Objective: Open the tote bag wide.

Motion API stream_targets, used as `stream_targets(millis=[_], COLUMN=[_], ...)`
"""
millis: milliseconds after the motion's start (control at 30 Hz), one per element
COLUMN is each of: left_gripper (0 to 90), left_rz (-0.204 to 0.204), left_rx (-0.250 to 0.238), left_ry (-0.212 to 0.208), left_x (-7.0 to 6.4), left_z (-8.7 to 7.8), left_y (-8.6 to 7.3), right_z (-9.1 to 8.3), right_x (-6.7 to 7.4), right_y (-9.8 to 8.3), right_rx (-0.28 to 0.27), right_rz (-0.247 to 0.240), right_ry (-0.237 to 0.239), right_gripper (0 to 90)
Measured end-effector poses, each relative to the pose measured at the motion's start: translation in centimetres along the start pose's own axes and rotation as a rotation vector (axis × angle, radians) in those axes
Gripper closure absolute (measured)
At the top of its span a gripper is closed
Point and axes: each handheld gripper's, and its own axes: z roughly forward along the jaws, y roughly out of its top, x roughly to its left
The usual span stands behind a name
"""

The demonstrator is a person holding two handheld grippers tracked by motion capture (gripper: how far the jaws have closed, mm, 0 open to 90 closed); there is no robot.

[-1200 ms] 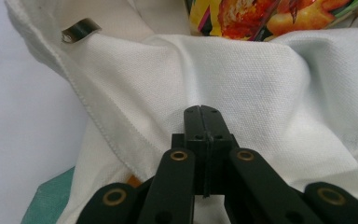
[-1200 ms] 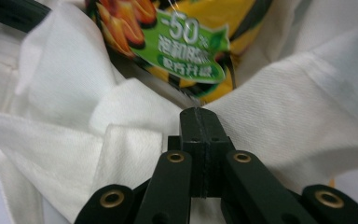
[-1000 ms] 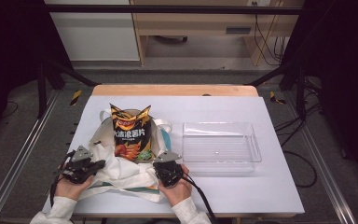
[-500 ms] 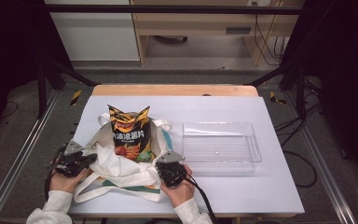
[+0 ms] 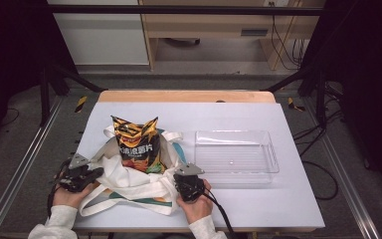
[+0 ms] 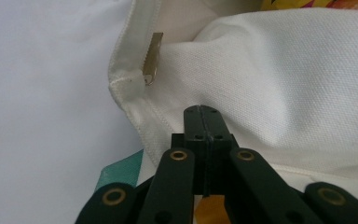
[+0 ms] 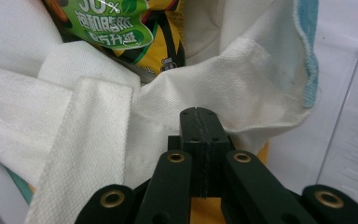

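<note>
From the high view, the snack bag [image 5: 135, 145] stands inside the tote bag [image 5: 129, 181] at 9 o'clock of the clear tray [image 5: 271, 154]; unloading looks barely begun. Left gripper view: left claw [image 6: 203, 112] closed against canvas, seemingly empty. Right gripper view: right claw [image 7: 196, 114] likewise.

cream tote bag [image 5: 129, 181], orange-black striped snack bag [image 5: 135, 144]

A white-topped table [image 5: 258, 209] carries a cream tote bag [image 5: 129, 181] between the two grippers and a clear plastic tray [image 5: 236, 157] just beyond the right gripper [image 5: 188, 186].
</note>
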Motion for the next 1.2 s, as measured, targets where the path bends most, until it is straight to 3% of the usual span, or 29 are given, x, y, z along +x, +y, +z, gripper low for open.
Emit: stream_targets(millis=[200, 333, 433, 467, 533, 667, 833, 1000, 1200], left_gripper=[90.0, 89.6, 85.7, 83.9, 80.7, 76.9, 71.8, 67.8, 63.3], left_rz=[0.011, -0.006, 0.002, -0.009, -0.011, -0.01, -0.039, -0.056, -0.05], left_rx=[-0.014, -0.036, -0.051, -0.083, -0.1, -0.172, -0.216, -0.293, -0.339], left_ry=[-0.006, -0.02, -0.018, -0.026, -0.03, 0.003, 0.01, -0.006, -0.028], left_x=[0.0, 0.2, 0.2, 0.2, 0.2, 0.0, 0.1, -0.1, -0.6], left_z=[0.2, 0.1, -0.2, -0.6, -0.9, -2.4, -3.3, -4.6, -5.5], left_y=[-0.1, -0.2, -0.1, 0.1, 0.2, 0.8, 1.4, 2.7, 3.7], right_z=[0.1, 0.0, -0.1, -0.2, -0.4, -0.8, -1.7, -2.6, -3.5], right_x=[-0.1, -0.2, -0.2, -0.3, -0.3, -0.3, -0.2, -0.4, -0.8], right_y=[-0.3, -0.6, -0.5, -0.4, -0.3, 0.1, 1.0, 2.2, 3.4], right_rx=[-0.024, -0.052, -0.051, -0.054, -0.068, -0.097, -0.139, -0.18, -0.214], right_rz=[-0.007, -0.022, -0.017, -0.01, -0.013, -0.03, -0.044, -0.038, -0.03], right_ry=[0.004, 0.007, 0.018, 0.033, 0.052, 0.078, 0.107, 0.122, 0.123], right_gripper=[90.0, 90.0, 90.0, 88.5, 84.9, 80.5, 76.2, 68.3, 60.1])
